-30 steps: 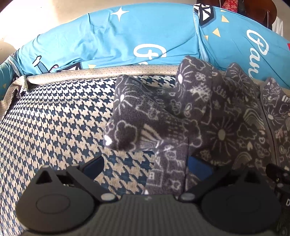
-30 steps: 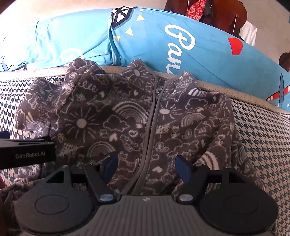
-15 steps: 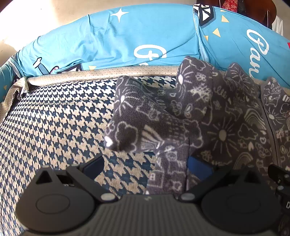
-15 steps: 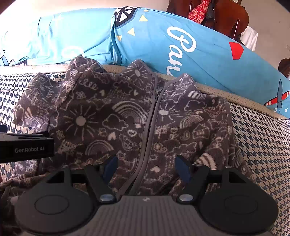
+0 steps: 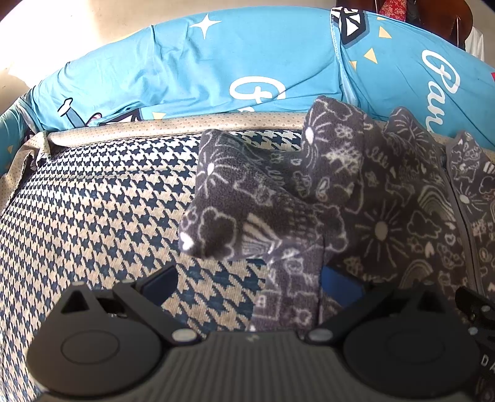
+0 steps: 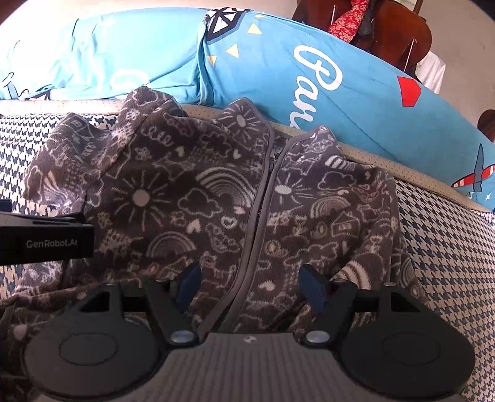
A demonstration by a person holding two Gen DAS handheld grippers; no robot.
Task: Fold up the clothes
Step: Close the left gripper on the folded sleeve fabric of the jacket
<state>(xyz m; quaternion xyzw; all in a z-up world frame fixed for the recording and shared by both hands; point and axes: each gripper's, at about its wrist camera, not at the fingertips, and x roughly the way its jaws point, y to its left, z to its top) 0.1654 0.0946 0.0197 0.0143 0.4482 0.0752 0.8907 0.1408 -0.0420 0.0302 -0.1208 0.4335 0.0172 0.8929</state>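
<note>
**Hovering both tongs over the fleece jacket**

Lying front-up on the houndstooth bed cover (image 5: 92,198), the grey doodle-print zip fleece jacket (image 6: 216,198) has its collar toward the blue pillows (image 6: 340,92), whose white script reads "Par…", the rest hidden. My right tongs (image 6: 250,284) stand released, straddling the zipper (image 6: 260,216). My left tongs (image 5: 247,281) gape over a bunched sleeve (image 5: 247,213), gripping nothing; their side reads "GenRobot.AI".

A houndstooth cushion (image 5: 92,216) fills the near ground; blue printed pillows (image 6: 355,80) lie behind, dark wooden furniture (image 6: 396,27) far right.
</note>
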